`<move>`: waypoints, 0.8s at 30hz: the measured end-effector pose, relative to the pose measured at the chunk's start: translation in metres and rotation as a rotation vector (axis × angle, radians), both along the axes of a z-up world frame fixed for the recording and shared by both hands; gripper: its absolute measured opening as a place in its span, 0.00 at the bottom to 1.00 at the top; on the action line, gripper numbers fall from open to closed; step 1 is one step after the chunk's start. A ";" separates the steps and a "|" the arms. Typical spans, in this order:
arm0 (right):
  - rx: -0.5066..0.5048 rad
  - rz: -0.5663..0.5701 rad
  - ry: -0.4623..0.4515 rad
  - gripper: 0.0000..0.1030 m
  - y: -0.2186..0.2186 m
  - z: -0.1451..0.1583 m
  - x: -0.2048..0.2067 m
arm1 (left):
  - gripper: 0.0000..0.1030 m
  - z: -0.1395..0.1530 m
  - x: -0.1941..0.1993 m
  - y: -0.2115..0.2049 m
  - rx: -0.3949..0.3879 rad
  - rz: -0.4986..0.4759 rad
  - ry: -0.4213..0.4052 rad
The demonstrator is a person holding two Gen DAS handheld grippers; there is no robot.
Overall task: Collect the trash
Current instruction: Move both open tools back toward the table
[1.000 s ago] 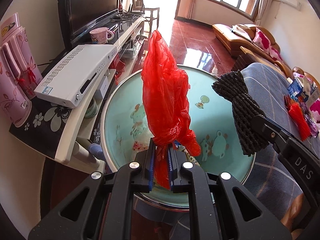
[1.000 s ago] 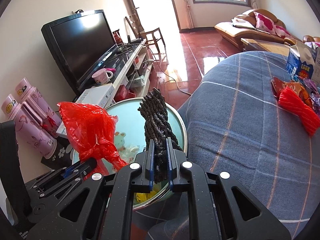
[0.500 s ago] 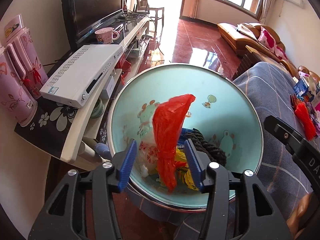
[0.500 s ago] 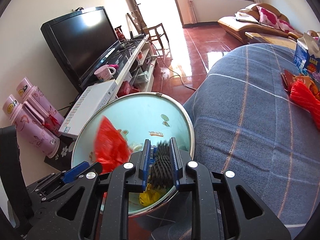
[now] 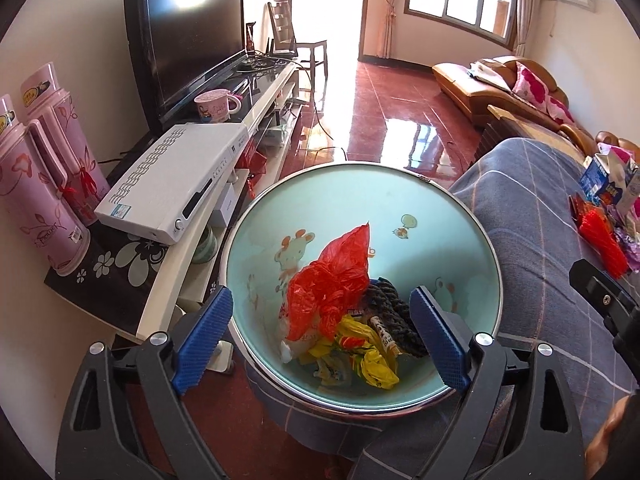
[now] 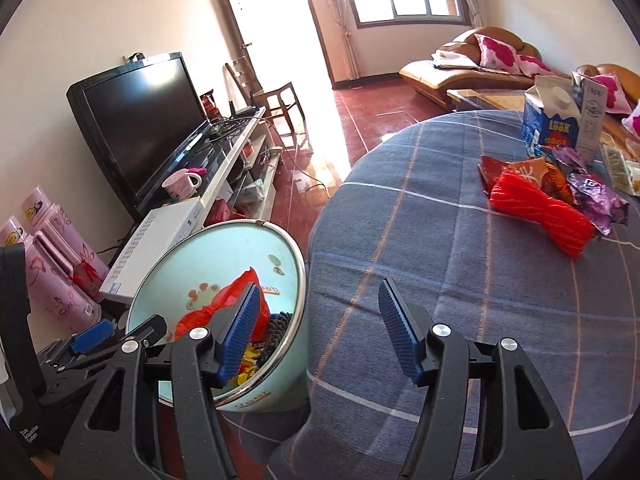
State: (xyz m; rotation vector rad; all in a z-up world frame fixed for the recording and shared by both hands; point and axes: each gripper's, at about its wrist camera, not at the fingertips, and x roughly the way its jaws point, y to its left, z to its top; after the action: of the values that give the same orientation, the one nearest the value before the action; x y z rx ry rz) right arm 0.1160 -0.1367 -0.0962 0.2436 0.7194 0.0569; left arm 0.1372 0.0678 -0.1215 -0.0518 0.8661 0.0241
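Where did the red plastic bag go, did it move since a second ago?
Yes. The red plastic bag dropped out of the left tongs, now open, down into the light blue bin, beside the black rope bundle.

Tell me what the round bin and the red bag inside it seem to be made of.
The bin looks like glossy enamelled or painted metal, given its shiny silver rim and printed cartoons, though plastic is possible. The red bag looks like thin plastic film: crinkled, slightly translucent, shiny.
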 end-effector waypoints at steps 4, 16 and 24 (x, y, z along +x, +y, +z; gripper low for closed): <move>0.008 -0.035 0.007 0.67 -0.014 -0.002 -0.007 | 0.86 0.003 -0.004 -0.008 -0.014 -0.025 -0.005; 0.030 -0.140 0.006 0.67 -0.067 -0.004 -0.031 | 0.86 -0.002 -0.012 -0.048 -0.054 -0.121 0.027; 0.066 -0.234 0.017 0.66 -0.108 -0.012 -0.046 | 0.86 -0.003 -0.019 -0.083 -0.043 -0.186 0.028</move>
State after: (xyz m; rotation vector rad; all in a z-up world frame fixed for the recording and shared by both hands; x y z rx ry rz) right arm 0.0702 -0.2447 -0.1082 0.3901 0.7027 -0.1441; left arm 0.1184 -0.0153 -0.1243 -0.0112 0.8963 -0.1682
